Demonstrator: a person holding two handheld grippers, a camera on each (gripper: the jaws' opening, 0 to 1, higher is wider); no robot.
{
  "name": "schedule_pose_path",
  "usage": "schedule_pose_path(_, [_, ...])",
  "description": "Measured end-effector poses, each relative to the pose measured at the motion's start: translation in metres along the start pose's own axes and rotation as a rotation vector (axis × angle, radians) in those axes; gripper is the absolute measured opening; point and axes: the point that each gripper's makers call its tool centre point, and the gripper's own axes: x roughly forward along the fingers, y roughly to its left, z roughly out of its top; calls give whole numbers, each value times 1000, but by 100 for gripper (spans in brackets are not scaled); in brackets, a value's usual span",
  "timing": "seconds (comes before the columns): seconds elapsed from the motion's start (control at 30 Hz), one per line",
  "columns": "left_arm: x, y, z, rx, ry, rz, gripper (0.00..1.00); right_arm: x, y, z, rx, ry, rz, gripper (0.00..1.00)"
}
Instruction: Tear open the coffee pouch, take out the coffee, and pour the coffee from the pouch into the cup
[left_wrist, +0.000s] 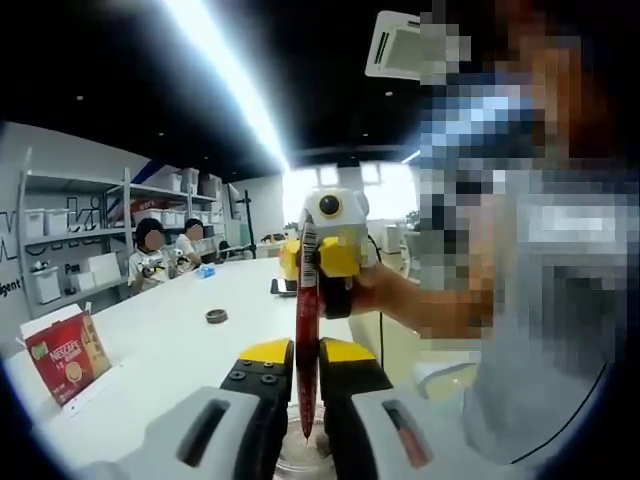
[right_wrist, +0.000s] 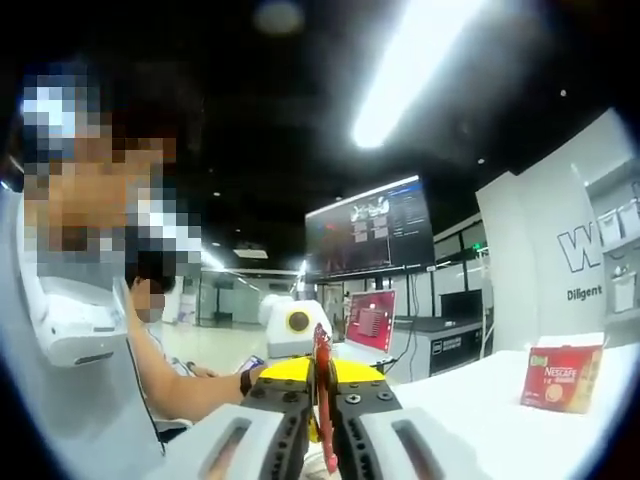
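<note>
Coffee pouch (left_wrist: 307, 330): thin red stick, edge-on, clamped between both the left gripper (left_wrist: 297, 372) jaws and the right gripper (right_wrist: 318, 393) jaws. Handling: pull apart crisply, over the cup rim (left_wrist: 300, 458) just below.

Pouch (left_wrist: 307, 330) seen edge-on in the left gripper view; its face and print can't be read. Its lower end drops behind my left tool (left_wrist: 297, 385), and the clear cup (left_wrist: 300, 455) under it is cut by the frame's bottom edge. Red box (right_wrist: 560, 377) lettering mostly too small. Monitor (right_wrist: 370, 228) contents unreadable in the right gripper view.
</note>
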Motion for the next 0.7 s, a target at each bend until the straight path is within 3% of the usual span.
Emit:
schedule_pose_path(0.17, [0,1,0,8,0,3,8,0,0,1,-4,1,2,7])
schedule_pose_path(0.7, [-1,3,1,-9,-5,3,11,2,-1,3,-1,-12,10,7])
